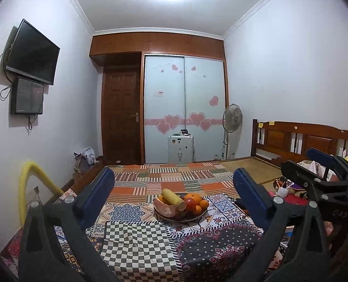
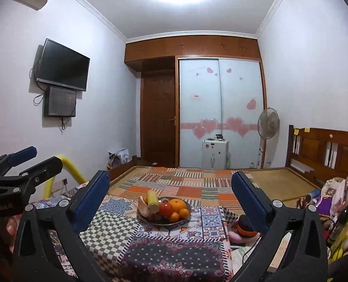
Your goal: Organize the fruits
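A metal fruit bowl [image 1: 198,216] stands on the patchwork cloth [image 1: 138,239] ahead of both grippers. It holds a banana [image 1: 172,199], a red apple [image 1: 190,203], several oranges [image 1: 194,197] and a peeled pomelo piece [image 1: 165,209]. It also shows in the right wrist view [image 2: 185,218], with the banana [image 2: 152,199], apple [image 2: 166,208] and oranges [image 2: 177,204]. My left gripper [image 1: 174,178] is open and empty, held short of the bowl. My right gripper [image 2: 170,181] is open and empty too. Each shows at the other view's edge.
The cloth covers a table in front of a wooden bed [image 1: 298,138] with a mat. Toys and bottles [image 2: 338,202] lie at the right. A pink and orange object [image 2: 243,231] lies right of the bowl. A yellow foam tube [image 1: 30,183] arches at the left.
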Motion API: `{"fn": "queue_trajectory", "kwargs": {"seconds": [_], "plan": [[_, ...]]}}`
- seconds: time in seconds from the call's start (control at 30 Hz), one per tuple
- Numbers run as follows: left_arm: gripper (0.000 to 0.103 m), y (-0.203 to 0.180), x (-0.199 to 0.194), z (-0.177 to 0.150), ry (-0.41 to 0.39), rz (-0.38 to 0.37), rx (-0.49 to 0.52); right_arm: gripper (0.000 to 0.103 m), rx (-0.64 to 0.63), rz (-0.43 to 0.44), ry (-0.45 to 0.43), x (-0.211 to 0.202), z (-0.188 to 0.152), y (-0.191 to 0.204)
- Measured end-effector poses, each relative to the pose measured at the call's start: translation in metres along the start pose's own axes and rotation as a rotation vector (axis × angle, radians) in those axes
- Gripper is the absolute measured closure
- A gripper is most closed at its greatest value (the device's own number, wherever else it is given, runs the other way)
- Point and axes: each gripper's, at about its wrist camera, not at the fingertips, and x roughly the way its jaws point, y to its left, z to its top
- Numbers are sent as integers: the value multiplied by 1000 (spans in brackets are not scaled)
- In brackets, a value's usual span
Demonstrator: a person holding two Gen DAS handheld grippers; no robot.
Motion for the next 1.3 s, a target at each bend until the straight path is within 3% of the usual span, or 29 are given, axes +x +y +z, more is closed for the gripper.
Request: {"fn": "queue_trajectory", "kwargs": {"seconds": [1.3], "plan": [[0, -2, 5, -4, 9, -17, 6, 0, 11, 2, -1, -8, 4, -2]]}}
